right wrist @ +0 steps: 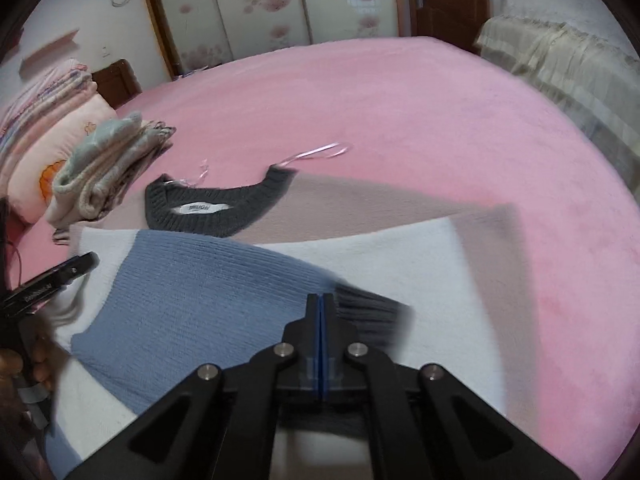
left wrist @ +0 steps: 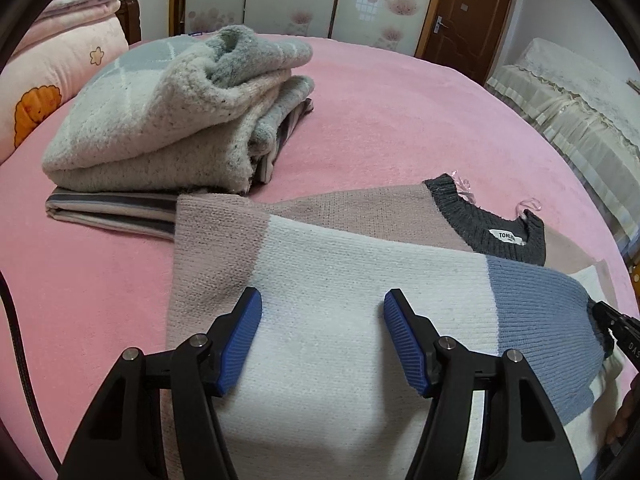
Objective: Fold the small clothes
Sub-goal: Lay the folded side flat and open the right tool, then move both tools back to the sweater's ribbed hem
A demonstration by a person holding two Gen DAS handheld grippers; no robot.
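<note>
left gripper [left wrist: 322,312] hangs over the sweater [left wrist: 340,300] with its jaws about halfway apart. the blue pads [left wrist: 244,344] sit above the white band of the knit with nothing pinched between them. can't tell if the tips touch the fabric or hover just off it.

right gripper [right wrist: 322,300] is closed all the way, pads flat against each other. it sits right at the sleeve [right wrist: 200,304], where the blue knit meets the grey ribbed cuff [right wrist: 372,312]. the cuff fans out just right of the tips. whether any knit is caught in there i honestly can't tell, the tips look pressed together with no cloth showing between them, and that view is a bit motion blurred.

the sweater lies flat on the pink bed [left wrist: 400,120], colour blocked in dusty pink, white and blue. the blue sleeve is folded across the white front. the dark grey collar [left wrist: 496,236] with a white label points away from both grippers, with thin ribbon loops poking out at its ends.

beyond the left gripper, up left, there's a stack [left wrist: 172,120] of folded clothes: a fluffy grey and white knit on top of a striped piece. the sweater's far left corner just overlaps the striped one. past that a pillow [left wrist: 52,76] with folded blankets on top.
</note>
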